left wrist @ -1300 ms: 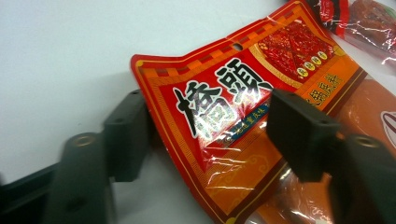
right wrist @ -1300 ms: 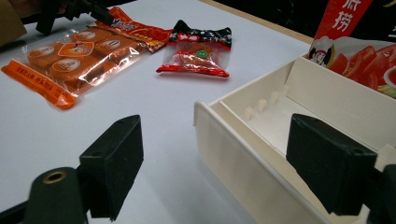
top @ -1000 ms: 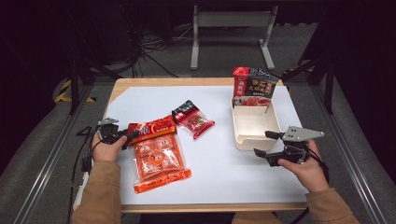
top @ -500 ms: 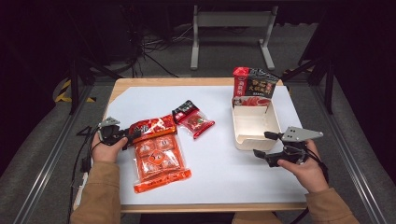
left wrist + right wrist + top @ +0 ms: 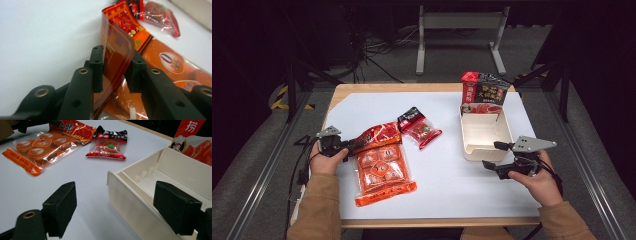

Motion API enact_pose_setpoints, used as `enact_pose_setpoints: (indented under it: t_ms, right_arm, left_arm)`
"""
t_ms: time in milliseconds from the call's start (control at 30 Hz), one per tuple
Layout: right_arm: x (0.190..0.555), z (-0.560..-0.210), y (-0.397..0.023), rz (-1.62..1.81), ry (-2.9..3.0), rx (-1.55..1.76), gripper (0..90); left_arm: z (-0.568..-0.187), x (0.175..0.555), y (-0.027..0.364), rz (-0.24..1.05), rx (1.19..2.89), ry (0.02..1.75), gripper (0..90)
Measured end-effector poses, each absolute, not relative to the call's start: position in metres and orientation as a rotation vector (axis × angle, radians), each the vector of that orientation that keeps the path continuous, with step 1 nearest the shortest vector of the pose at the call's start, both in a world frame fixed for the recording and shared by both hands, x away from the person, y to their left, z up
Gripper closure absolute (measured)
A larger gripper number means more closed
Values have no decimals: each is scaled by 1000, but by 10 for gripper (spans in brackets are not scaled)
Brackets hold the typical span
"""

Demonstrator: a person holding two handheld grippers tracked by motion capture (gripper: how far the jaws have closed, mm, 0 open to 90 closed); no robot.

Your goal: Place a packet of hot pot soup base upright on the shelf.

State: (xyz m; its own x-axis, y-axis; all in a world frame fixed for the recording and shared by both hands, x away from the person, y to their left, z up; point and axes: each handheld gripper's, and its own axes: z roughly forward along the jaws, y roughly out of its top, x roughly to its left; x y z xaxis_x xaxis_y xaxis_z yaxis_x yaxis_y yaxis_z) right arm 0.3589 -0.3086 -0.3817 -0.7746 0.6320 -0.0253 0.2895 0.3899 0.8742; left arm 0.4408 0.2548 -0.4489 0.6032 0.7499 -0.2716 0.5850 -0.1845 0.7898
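**Left gripper at the edge of an orange snack pack on a white table**

A dark room with a metal stand and cables behind a white-topped wooden table (image 5: pixel 447 180). A cream plastic box (image 5: pixel 484 135) sits at the right, a red and black carton (image 5: pixel 484 92) standing at its far end. An orange snack pack (image 5: pixel 379 165) lies flat at the left, a small red packet (image 5: pixel 419 127) just beyond it. The person's forearms rest low at both sides. The left gripper (image 5: pixel 113 67) has just been closing; its jaws stand either side of the pack's curled-up edge, slightly apart. The right gripper (image 5: pixel 115 205) hovers open at the box's near corner.
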Motion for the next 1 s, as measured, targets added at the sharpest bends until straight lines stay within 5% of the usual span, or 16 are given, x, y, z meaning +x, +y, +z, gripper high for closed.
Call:
enact_pose_setpoints:
  t_ms: [233, 400, 1000]
  right_arm:
    - [360, -382, -308, 1340, 2299, 804, 198]
    - [360, -383, -306, 1341, 2303, 802, 200]
    - [358, -374, -303, 1366, 2298, 716, 436]
  left_arm:
    - [-457, 448, 250, 199, 1908, 1098, 730]
    - [-457, 449, 250, 212, 1916, 1126, 831]
    - [-432, 434, 259, 269, 1814, 1106, 900]
